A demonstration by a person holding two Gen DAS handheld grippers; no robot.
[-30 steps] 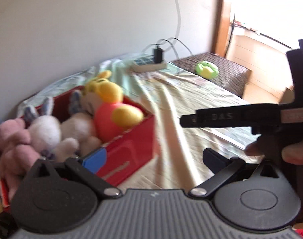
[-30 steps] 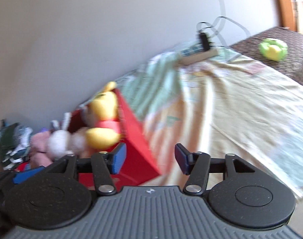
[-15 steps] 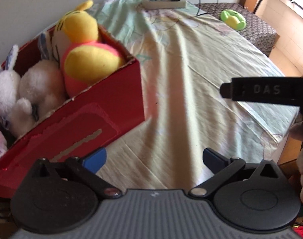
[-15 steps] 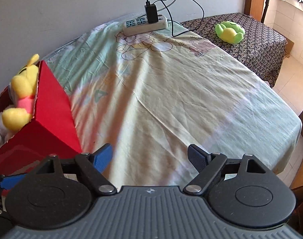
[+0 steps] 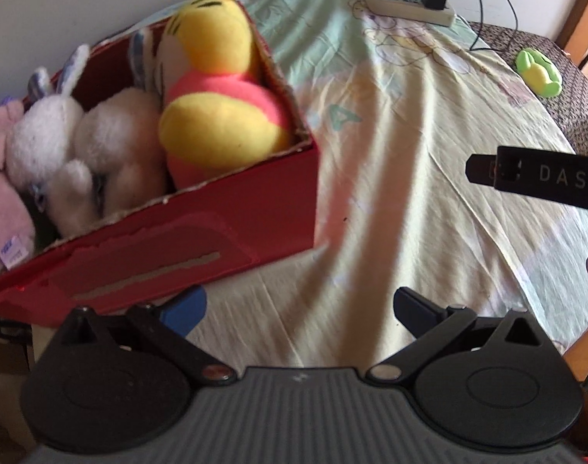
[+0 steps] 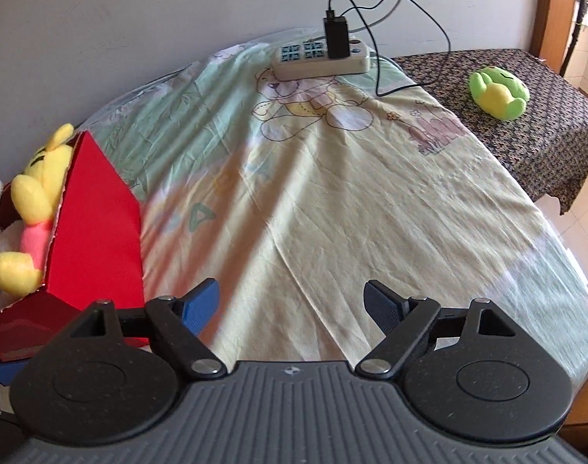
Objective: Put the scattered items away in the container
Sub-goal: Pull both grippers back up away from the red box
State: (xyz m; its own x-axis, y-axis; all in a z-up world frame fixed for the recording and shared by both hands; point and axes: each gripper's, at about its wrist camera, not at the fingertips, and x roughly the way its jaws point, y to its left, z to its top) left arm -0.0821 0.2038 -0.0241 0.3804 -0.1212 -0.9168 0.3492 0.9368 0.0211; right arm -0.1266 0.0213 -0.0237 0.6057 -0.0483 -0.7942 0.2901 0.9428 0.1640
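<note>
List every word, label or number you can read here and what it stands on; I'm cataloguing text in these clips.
"DAS": white letters on the black bar of the right gripper, cut off at the picture's edge.
"A": green letter printed on the bedsheet.
White tag on the pink plush: blue print, too blurred to read.
Power strip: no legible marking.
Red box: label torn off, nothing readable.
</note>
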